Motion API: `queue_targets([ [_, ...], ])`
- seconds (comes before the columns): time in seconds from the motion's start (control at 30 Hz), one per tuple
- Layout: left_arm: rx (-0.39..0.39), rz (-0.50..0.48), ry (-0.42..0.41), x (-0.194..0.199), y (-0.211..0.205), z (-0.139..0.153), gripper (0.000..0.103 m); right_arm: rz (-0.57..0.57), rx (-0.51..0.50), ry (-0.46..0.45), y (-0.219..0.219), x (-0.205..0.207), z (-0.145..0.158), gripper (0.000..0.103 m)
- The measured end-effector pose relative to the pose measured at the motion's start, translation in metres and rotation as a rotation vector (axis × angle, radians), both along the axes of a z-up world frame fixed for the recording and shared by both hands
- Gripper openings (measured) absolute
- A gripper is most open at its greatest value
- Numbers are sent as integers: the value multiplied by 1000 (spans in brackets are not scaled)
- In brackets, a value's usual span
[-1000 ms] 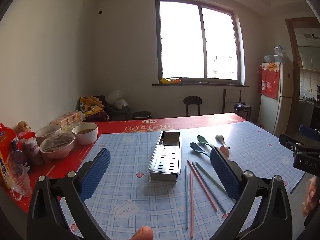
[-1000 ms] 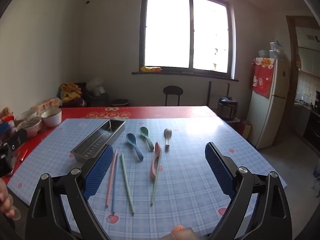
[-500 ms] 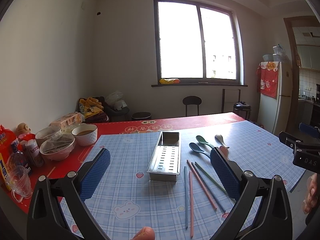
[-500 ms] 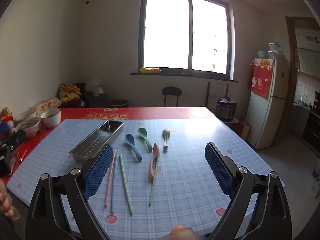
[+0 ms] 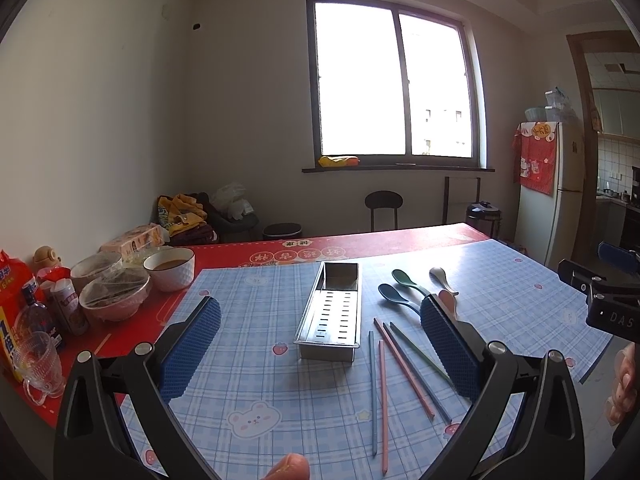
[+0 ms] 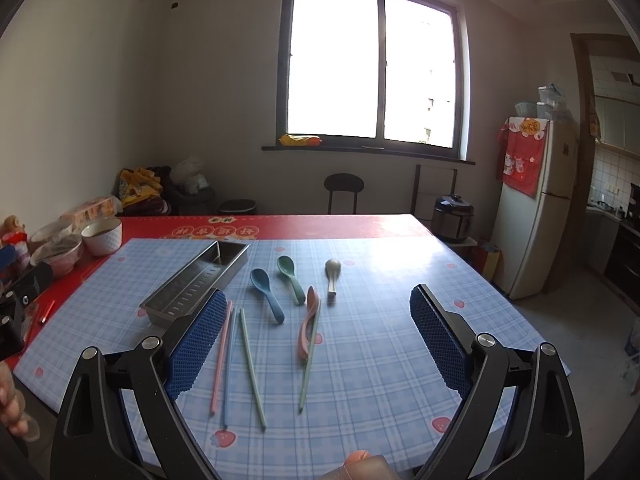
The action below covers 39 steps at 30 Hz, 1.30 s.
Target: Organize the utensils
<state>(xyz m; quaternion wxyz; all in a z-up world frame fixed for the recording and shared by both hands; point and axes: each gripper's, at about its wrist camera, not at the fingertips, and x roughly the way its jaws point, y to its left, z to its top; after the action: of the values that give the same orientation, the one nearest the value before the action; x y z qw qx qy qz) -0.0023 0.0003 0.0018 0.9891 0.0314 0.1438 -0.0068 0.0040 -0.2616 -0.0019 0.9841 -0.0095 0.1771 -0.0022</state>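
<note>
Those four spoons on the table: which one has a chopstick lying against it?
The pink spoon: a green chopstick runs along its side. The blue, green and grey spoons lie alone.

Left claw [image 5: 320,344] and right claw [image 6: 318,340] both level, blue-padded fingers spread wide, nothing between them.

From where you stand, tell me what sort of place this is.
Most likely a home dining room beside a kitchen: a dining table with spoons and chopsticks, a fridge, a rice cooker.
</note>
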Motion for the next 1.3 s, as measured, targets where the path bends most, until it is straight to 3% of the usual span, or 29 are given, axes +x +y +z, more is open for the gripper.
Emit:
queue_targets([
  [1.17, -12, -22, 13, 1, -1, -4, 98, -3, 1, 12, 1, 2, -7, 90],
  [1.3, -11, 18, -2, 3, 4, -7, 98, 34, 15, 5, 1, 4, -10, 90],
])
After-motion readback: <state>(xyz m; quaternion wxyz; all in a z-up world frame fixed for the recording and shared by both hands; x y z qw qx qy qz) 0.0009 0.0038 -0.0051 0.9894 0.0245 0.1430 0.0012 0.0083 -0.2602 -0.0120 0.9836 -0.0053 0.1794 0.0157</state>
